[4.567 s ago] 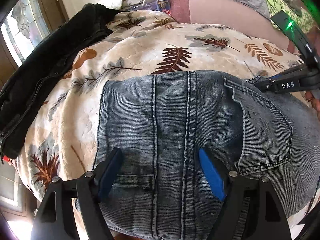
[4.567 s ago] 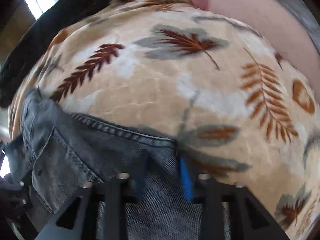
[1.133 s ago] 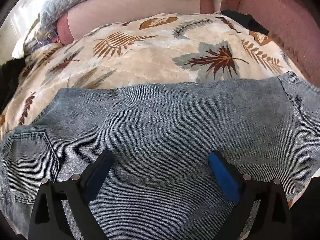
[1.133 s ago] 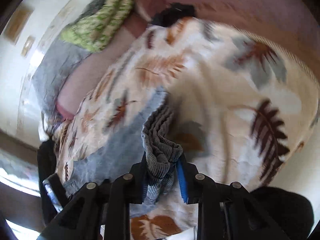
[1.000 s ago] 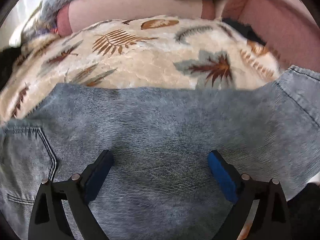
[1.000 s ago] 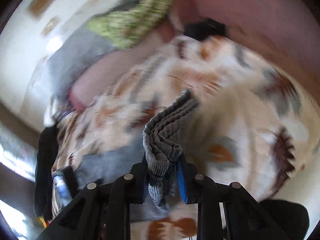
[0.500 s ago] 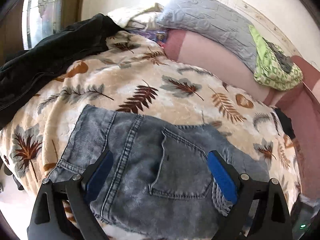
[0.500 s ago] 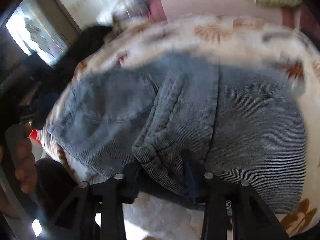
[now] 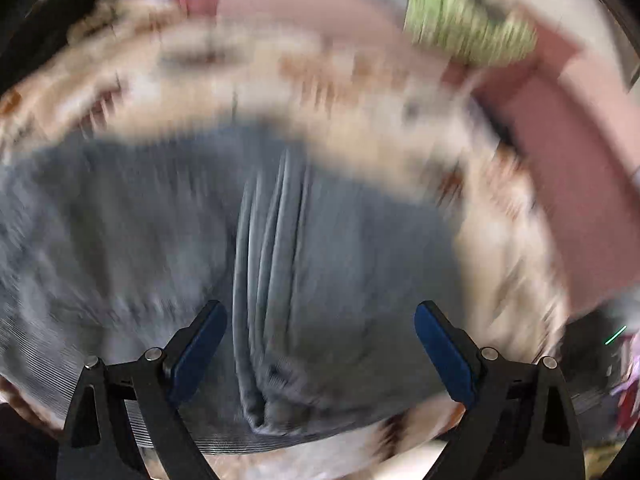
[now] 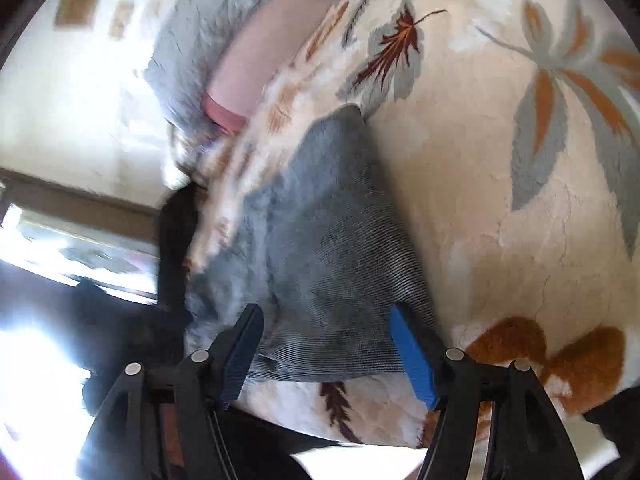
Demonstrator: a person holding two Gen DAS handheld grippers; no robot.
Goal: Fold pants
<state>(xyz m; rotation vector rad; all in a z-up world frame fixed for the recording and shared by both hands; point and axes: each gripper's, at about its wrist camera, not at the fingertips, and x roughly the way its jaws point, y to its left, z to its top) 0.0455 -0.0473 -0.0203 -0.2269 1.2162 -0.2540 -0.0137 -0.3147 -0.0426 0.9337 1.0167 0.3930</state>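
The blue-grey denim pants lie folded on a cream blanket with a leaf print; the left wrist view is badly blurred. A thick ridge of doubled hems runs down the middle of the pile. My left gripper hovers over that ridge, open wide, its blue pads clear of the cloth. In the right wrist view the folded pants lie flat on the blanket. My right gripper stands over their near edge with its jaws opening; cloth lies between the fingers but the pads do not press it.
A pink cushioned edge and a green cloth lie at the back right. A grey pillow rests by the wall. A black garment lies past the pants, with a bright window at the left.
My right gripper held the bunched pant hems aloft, came down onto the pile and let them go, jaws now apart. The left gripper stayed open while its view swung across the pants.
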